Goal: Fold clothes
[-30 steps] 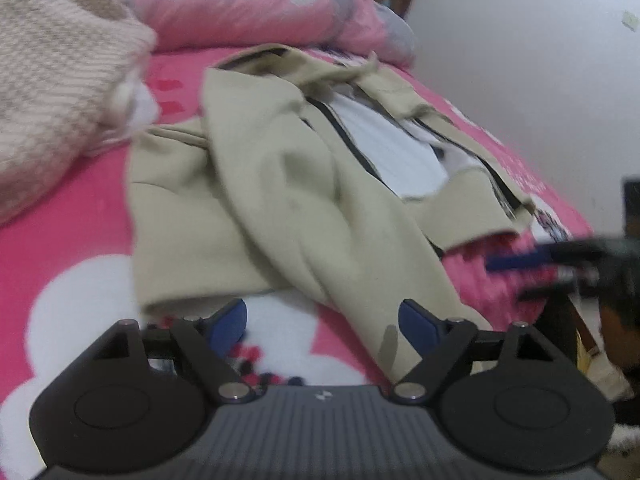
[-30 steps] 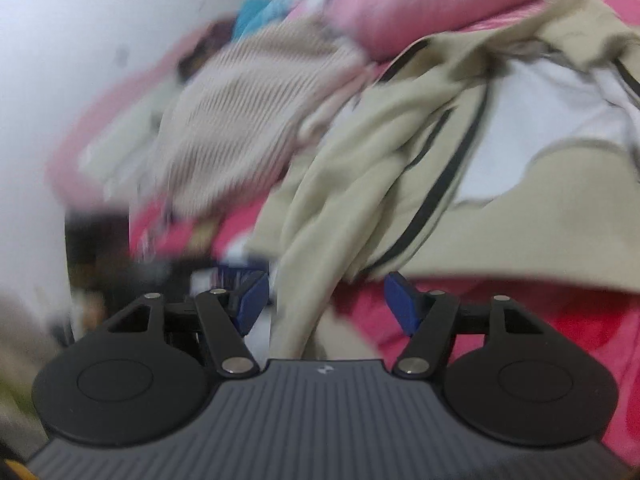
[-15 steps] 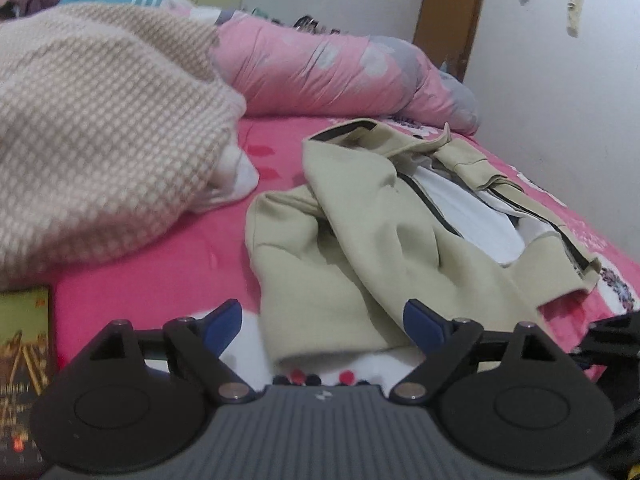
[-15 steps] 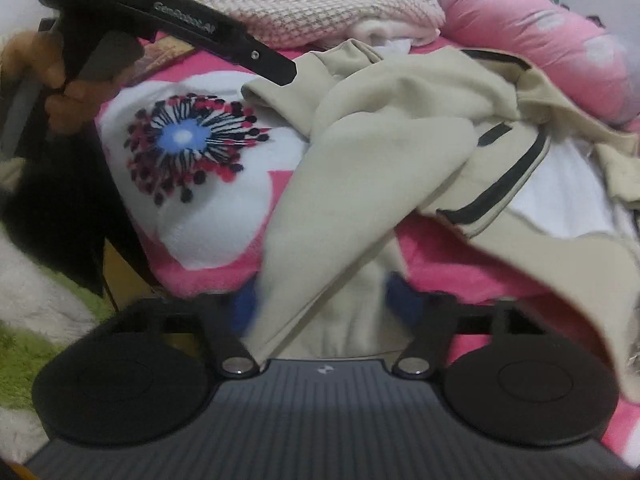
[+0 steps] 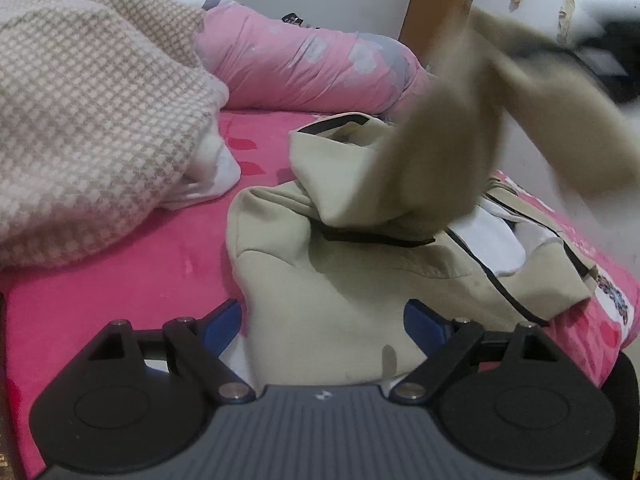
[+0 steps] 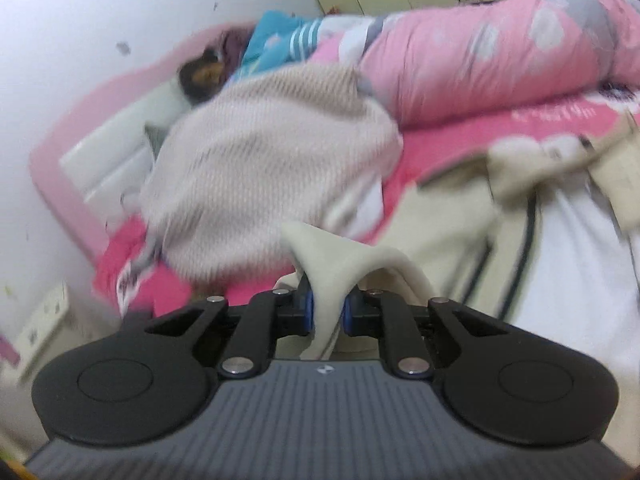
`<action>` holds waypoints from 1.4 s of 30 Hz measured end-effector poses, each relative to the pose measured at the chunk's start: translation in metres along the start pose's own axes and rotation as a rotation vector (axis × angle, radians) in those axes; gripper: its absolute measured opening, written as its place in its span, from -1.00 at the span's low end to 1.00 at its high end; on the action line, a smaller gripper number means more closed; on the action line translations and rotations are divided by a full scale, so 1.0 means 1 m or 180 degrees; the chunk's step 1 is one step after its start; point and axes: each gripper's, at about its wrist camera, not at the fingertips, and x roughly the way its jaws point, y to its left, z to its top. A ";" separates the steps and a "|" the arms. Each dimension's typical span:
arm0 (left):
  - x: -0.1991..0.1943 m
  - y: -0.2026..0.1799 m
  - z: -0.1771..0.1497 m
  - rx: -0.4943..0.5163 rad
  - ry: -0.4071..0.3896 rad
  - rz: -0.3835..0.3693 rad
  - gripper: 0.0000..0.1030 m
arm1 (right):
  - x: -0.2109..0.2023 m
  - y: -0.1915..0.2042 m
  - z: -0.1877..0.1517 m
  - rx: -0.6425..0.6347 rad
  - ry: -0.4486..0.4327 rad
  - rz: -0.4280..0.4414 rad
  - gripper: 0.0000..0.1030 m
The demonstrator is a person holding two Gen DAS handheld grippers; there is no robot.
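Note:
A beige zip jacket [image 5: 360, 264] with black trim and white lining lies crumpled on the pink bed sheet [image 5: 132, 272]. My left gripper [image 5: 324, 320] is open, its blue pads on either side of the jacket's near hem. One beige sleeve [image 5: 460, 136] is lifted and blurred in the air at the upper right of the left wrist view. My right gripper [image 6: 328, 312] is shut on that sleeve's cuff [image 6: 332, 268], which bunches up between the blue pads. The jacket's body [image 6: 560, 232] spreads to the right in the right wrist view.
A knitted beige-and-white blanket [image 5: 88, 112] is heaped on the left of the bed. A pink rolled quilt [image 5: 312, 68] lies along the far side. A pink headboard [image 6: 68, 160] and white wall stand at the left in the right wrist view.
My right gripper has closed on the sleeve cuff and lifted it up over the jacket. My left gripper has moved in closer to the near hem, still open.

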 end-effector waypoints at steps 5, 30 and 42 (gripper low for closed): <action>0.003 0.002 -0.003 -0.0052 0.0087 0.0016 0.73 | 0.069 0.012 0.120 -0.0094 -0.0549 0.0257 -0.76; 0.003 0.002 -0.005 -0.0038 0.0121 0.0111 0.10 | -0.098 -0.137 -0.123 0.2001 -0.0321 -0.0694 0.62; 0.000 -0.002 0.010 -0.0334 0.0117 0.0262 -0.80 | -0.127 -0.199 -0.212 0.2904 -0.0935 -0.1000 -0.14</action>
